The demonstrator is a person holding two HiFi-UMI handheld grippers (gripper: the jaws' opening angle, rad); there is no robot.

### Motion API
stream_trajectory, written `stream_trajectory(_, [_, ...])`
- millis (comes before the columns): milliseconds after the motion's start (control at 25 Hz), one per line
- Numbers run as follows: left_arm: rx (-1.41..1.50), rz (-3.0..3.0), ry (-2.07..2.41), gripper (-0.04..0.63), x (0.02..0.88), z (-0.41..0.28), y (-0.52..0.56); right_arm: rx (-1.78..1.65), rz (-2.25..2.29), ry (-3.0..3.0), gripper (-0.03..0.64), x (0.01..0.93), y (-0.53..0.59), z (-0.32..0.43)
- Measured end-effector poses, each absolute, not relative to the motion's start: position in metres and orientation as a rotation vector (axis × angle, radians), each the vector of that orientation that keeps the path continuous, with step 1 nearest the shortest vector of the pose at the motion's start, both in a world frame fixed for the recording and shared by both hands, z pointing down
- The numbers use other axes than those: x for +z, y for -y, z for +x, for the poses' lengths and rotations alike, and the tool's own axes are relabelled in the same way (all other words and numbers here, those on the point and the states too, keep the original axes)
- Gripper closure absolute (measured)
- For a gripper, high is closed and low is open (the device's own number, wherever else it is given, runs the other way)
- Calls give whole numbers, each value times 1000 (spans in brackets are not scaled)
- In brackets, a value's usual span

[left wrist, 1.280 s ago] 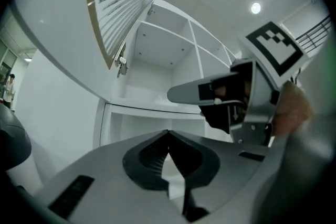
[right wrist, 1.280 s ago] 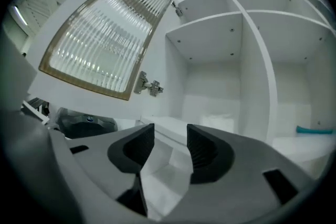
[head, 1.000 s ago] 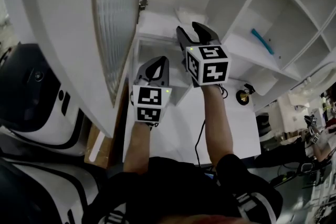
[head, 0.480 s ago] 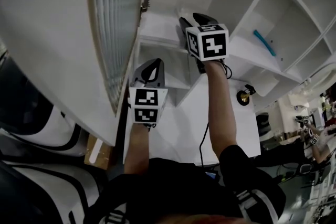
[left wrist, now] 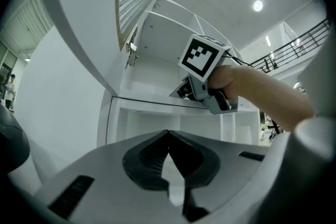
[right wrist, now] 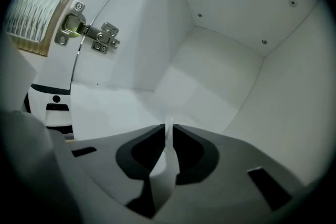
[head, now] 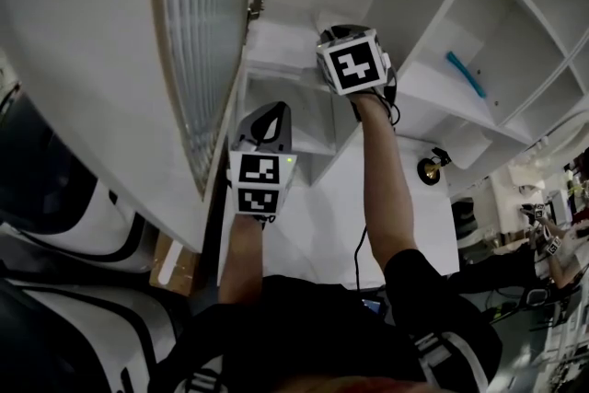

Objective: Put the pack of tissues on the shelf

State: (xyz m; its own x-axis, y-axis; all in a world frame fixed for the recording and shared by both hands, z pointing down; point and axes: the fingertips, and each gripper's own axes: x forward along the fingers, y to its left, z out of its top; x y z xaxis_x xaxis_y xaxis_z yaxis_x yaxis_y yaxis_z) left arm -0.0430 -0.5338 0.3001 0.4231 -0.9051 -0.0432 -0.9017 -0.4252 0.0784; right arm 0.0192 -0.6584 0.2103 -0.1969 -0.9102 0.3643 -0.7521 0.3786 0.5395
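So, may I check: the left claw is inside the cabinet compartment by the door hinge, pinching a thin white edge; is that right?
Not quite: it is the right claw that is inside the cabinet compartment by the door hinge. Its jaws have just been closing on the thin white edge of what is likely the pack of tissues. The right gripper view shows it.

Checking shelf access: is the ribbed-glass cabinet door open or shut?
Open. The ribbed-glass door stands swung away from the cabinet, with its hinge exposed and the inside of the white compartment in plain view.
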Motion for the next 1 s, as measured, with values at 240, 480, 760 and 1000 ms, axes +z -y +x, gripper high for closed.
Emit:
stream_trajectory(240, [-119, 2625, 1659, 584, 298, -42, 531, -338, 1512, 2146, 594, 191, 641, 22])
stream_trajectory(480, [-119, 2640, 1636, 584, 297, -35, 527, -351, 1566, 2509, 595, 158, 592, 28])
stream_trajectory(760, [-103, 2680, 1625, 584, 292, -19, 517, -259, 1594, 2802, 597, 144, 531, 50])
stream_trajectory(1000, [-108, 2713, 1607, 584, 287, -8, 507, -146, 1531, 3090, 597, 152, 488, 68])
